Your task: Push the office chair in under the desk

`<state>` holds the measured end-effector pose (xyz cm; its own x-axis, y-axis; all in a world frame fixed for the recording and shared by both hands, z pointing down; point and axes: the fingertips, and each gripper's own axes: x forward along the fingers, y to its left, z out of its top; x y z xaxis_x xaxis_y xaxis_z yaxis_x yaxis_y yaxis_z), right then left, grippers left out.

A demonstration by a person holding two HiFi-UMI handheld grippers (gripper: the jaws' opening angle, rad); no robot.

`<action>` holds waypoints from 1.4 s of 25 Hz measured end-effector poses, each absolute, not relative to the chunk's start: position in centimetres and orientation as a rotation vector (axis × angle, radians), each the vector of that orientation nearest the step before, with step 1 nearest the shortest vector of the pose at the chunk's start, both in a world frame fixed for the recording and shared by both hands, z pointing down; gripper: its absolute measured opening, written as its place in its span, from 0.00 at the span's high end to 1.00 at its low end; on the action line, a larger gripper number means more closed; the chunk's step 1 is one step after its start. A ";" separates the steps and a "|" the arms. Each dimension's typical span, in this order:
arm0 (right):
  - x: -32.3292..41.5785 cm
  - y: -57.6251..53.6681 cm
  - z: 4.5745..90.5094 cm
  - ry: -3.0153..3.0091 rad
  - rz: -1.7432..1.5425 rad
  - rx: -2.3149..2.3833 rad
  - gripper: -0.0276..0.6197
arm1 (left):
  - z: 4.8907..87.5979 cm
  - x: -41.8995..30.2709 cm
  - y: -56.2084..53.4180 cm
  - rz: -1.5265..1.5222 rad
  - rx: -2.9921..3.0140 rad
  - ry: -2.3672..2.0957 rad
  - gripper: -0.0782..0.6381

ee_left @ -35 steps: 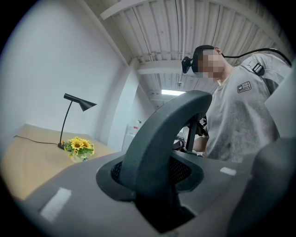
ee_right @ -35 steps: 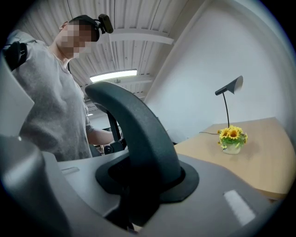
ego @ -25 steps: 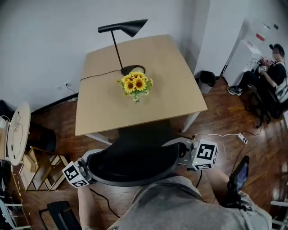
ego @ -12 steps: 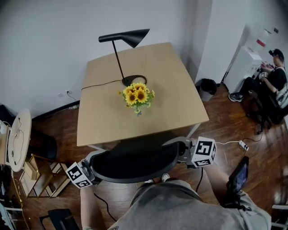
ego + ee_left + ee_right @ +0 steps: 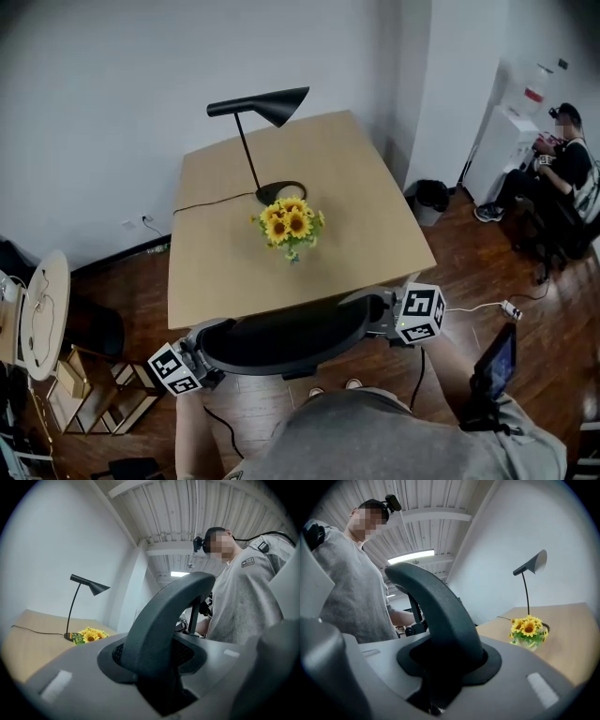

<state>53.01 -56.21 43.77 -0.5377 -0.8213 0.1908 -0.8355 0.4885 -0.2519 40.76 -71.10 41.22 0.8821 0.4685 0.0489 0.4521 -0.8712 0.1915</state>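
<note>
1. We hold the chair [image 5: 281, 339] by the two ends of its curved dark backrest, one hand-held gripper at each end.
2. Our left hand-held gripper [image 5: 202, 354] is clamped on the backrest's left end. In the left gripper view the dark rim sits squarely between its jaws, which stand at a middling width.
3. Our right hand-held gripper [image 5: 380, 315] is clamped the same way on the right end, with the rim filling the gap between its jaws.
4. The backrest lies along the near edge of the bench [image 5: 366, 206], touching or overlapping that edge from above. We cannot see the seat.
5. A black lamp [image 5: 270, 100] stands towards the far edge of the bench, and sunflowers [image 5: 291, 223] stand just in front of its base, near the middle.
6. On the wooden floor [image 5: 141, 272], a dark bin [image 5: 431, 199] sits beyond the bench's right edge, and a person [image 5: 558, 159] sits farther right.
</note>
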 end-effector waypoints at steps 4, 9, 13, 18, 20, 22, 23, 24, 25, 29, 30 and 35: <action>53.2 -56.9 43.7 -2.679 0.482 1.483 0.73 | 41.1 41.1 -72.0 0.123 2.885 0.694 0.66; 53.0 -58.0 43.6 -2.694 0.464 1.486 0.73 | 41.1 41.1 -73.4 0.111 2.893 0.685 0.66; 53.1 -58.1 43.4 -2.698 0.471 1.481 0.73 | 40.9 41.4 -73.3 0.098 2.897 0.707 0.66; 52.9 -57.7 43.3 -2.691 0.476 1.492 0.73 | 40.9 41.4 -72.9 0.103 2.894 0.747 0.66; 52.9 -57.6 43.4 -2.690 0.472 1.494 0.73 | 40.9 41.3 -72.8 0.098 2.893 0.746 0.66; 52.9 -57.6 43.4 -2.685 0.467 1.498 0.73 | 40.9 41.3 -72.7 0.098 2.894 0.740 0.66; 52.8 -57.5 43.4 -2.681 0.465 1.501 0.73 | 40.9 41.2 -72.7 0.099 2.896 0.736 0.66; 52.8 -57.5 43.3 -2.679 0.463 1.503 0.73 | 40.9 41.2 -72.7 0.099 2.898 0.732 0.66; 52.8 -57.5 43.3 -2.676 0.463 1.506 0.73 | 40.8 41.2 -72.7 0.100 2.900 0.728 0.66; 52.9 -57.5 43.4 -2.673 0.468 1.510 0.72 | 40.9 41.3 -72.7 0.108 2.905 0.712 0.65; 52.9 -57.5 43.4 -2.672 0.465 1.511 0.72 | 40.9 41.3 -72.7 0.109 2.909 0.708 0.65; 52.9 -57.0 43.5 -2.646 0.402 1.548 0.68 | 40.1 41.2 -72.5 0.038 2.918 0.658 0.54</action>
